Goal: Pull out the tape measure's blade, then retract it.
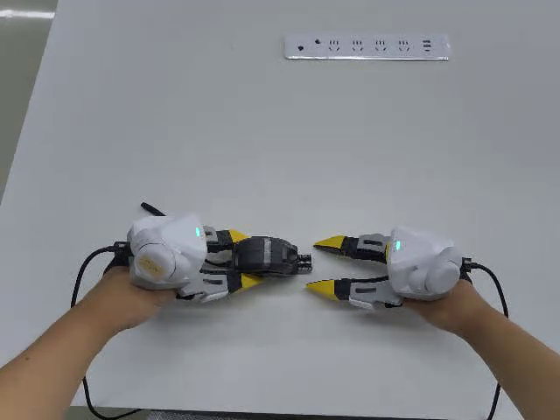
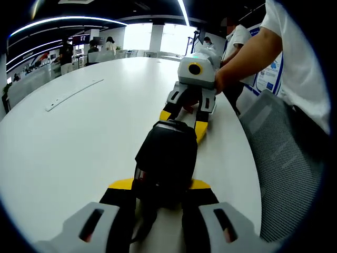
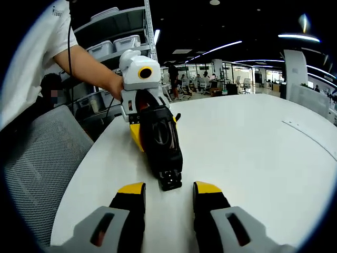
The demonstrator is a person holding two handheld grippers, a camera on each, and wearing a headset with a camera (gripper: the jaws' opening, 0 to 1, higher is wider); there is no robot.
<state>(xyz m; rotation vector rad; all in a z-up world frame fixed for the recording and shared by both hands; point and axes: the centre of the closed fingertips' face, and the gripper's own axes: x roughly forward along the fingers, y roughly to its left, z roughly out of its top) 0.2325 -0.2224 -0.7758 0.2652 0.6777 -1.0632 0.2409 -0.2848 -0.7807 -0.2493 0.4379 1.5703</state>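
A black tape measure (image 1: 265, 255) lies on the white table (image 1: 262, 131), its blade tip pointing right. My left gripper (image 1: 241, 260) is shut on the tape measure's body (image 2: 167, 158), yellow tips on both sides of it. My right gripper (image 1: 321, 265) stands open just right of the blade's hook end (image 3: 170, 180), its yellow fingertips (image 3: 130, 188) a short gap from it. The blade is not drawn out; only the hook shows at the case mouth. The left gripper (image 3: 139, 79) faces the right gripper view, and the right gripper (image 2: 189, 108) faces the left one.
A white power strip (image 1: 367, 46) lies at the far side of the table. A black cable (image 1: 83, 280) runs from each gripper toward the near table edge. A grey mesh chair (image 3: 37, 168) stands by the table. People stand in the office behind.
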